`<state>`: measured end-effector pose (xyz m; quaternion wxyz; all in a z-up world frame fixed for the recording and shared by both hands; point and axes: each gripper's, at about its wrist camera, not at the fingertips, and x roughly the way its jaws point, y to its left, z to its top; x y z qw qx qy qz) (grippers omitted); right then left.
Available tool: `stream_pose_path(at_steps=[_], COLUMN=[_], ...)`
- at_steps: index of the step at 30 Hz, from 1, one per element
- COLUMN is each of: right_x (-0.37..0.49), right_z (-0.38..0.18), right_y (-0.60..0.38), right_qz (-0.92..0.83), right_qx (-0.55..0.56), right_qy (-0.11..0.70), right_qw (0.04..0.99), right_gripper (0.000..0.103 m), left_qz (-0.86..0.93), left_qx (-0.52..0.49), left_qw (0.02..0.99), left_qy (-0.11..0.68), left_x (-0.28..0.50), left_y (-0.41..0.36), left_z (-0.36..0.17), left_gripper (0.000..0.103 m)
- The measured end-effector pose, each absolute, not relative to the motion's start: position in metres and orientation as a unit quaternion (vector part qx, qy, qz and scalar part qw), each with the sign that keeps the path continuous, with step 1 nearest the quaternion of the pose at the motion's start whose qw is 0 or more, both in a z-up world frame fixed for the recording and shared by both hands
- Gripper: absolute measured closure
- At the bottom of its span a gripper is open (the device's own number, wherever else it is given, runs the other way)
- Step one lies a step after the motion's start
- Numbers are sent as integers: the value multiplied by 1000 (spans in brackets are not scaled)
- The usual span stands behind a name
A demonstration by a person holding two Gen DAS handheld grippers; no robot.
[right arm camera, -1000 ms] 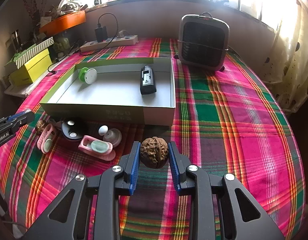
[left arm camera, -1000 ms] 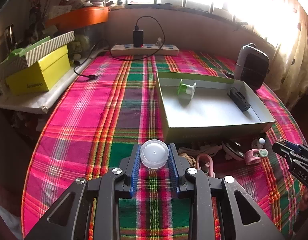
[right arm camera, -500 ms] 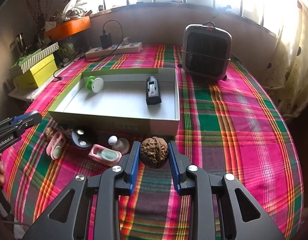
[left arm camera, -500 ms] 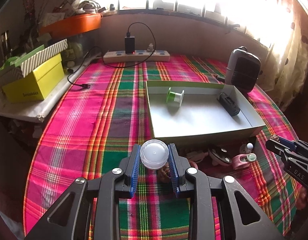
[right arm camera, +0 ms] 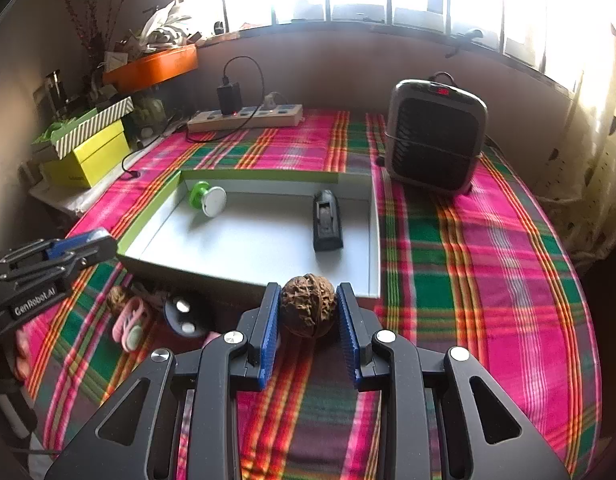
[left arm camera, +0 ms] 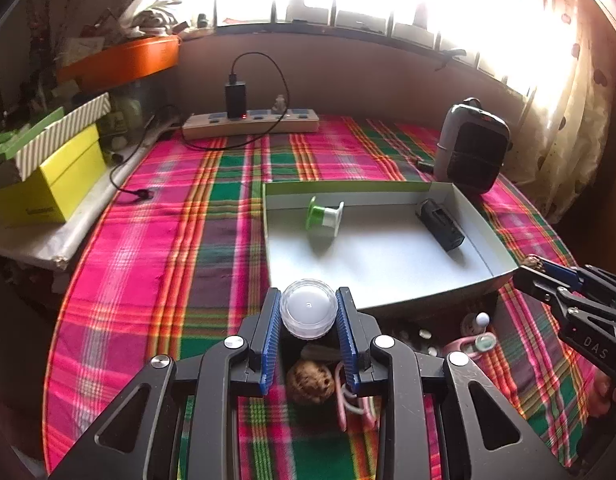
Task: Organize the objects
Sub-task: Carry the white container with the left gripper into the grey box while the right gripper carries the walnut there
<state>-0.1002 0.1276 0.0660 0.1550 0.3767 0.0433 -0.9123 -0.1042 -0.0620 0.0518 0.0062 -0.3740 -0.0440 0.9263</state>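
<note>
Gripping a clear jar (left arm camera: 308, 314) and a walnut (right arm camera: 308, 305).

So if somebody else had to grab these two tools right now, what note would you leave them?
Left hand-held gripper: shut on a small clear round jar, held above the cloth.
Right hand-held gripper: shut on a walnut.
Done: green-and-white spool and a black device lie in the grey box.
Left: box both held items, then the second walnut, pink clips and other small pieces lying in front of the box.
</note>
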Motion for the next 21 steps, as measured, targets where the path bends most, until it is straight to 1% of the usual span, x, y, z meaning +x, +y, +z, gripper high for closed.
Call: stream_pose_path(at_steps=[21], right_x=[-159], right_z=[64], right_y=[104], right_qz=[-898], right_qx=[392], right_qy=[39], right_qw=[196], right_gripper=[74], left_qz=[918], left_qx=[-393], left_qw=[26], left_qy=[-39], left_x=[-153], left_y=[-49], left_z=[42], left_gripper=[78])
